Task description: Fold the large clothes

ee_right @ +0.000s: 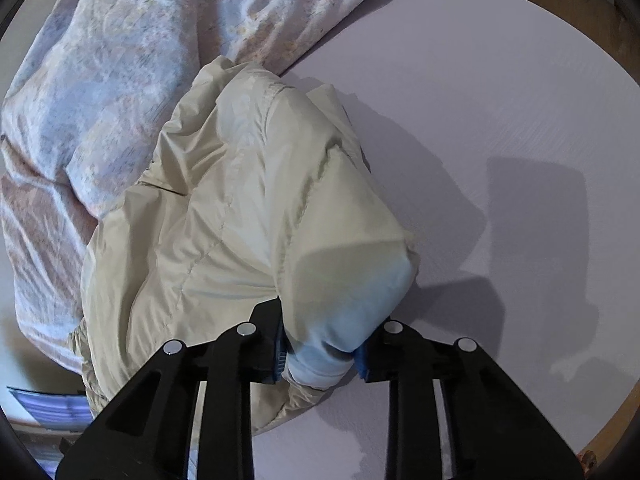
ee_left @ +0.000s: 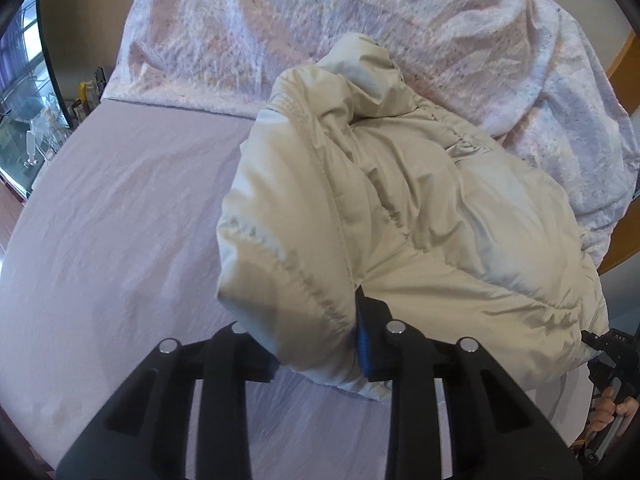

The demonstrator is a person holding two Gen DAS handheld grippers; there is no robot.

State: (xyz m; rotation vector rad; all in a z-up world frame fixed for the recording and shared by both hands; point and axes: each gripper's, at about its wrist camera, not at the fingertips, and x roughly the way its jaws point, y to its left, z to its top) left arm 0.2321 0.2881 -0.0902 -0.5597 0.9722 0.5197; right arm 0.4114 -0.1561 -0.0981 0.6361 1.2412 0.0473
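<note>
We pinch the cream puffer jacket [ee_left: 420, 208] on the bed [ee_left: 120, 208] (lilac sheet) with our left hand-held gripper [ee_left: 320, 352] and right hand-held gripper [ee_right: 322, 354].

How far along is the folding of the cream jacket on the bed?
Early stage. Done: the jacket lies on the bed sheet, beside the rumpled duvet. In hand: the left tool and right tool each pinch a puffy edge of it. Left: no neat fold shows; the jacket is bunched and still needs laying over and flattening.
</note>
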